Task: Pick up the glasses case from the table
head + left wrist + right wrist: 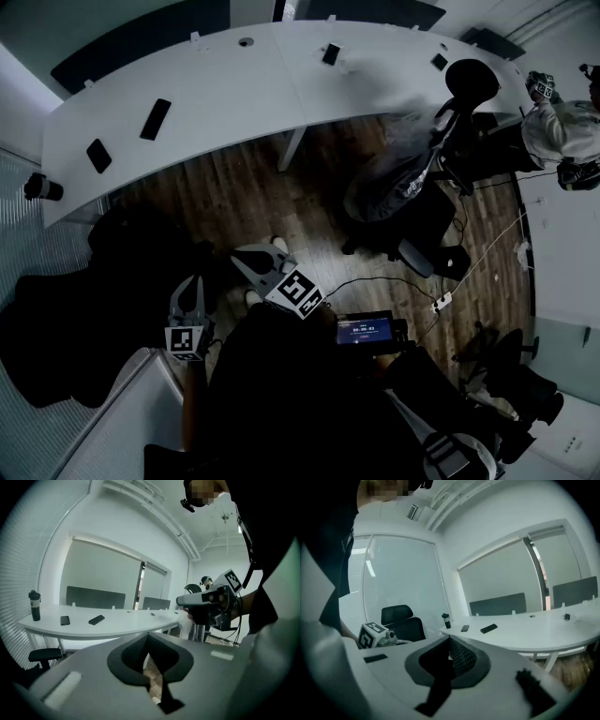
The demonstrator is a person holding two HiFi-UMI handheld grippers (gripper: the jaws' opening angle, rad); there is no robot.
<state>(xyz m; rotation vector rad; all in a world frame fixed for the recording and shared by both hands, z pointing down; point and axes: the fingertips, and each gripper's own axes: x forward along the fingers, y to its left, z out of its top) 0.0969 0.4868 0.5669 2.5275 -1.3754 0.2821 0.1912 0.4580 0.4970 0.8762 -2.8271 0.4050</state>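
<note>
- Two grippers, the left gripper point(191, 283) and the right gripper point(242, 256), hang over the wooden floor, both sets of fingers closed on nothing (still the approach step, I judge).
- Along the surface point(234, 94) from the bottle point(42, 187), past a flat phone point(98, 156), lies the long dark glasses case point(155, 119), well apart from both grippers.
- Next: move closer, open one pair of fingers, straddle the case.
- Open floor lies between; mind the surface's curved edge and the black chair point(66, 319) near the bottle.

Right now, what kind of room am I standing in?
Most likely an office meeting room: a long curved white table with dark panel screens along its far edge, and a black high-backed office chair near the window.
</note>
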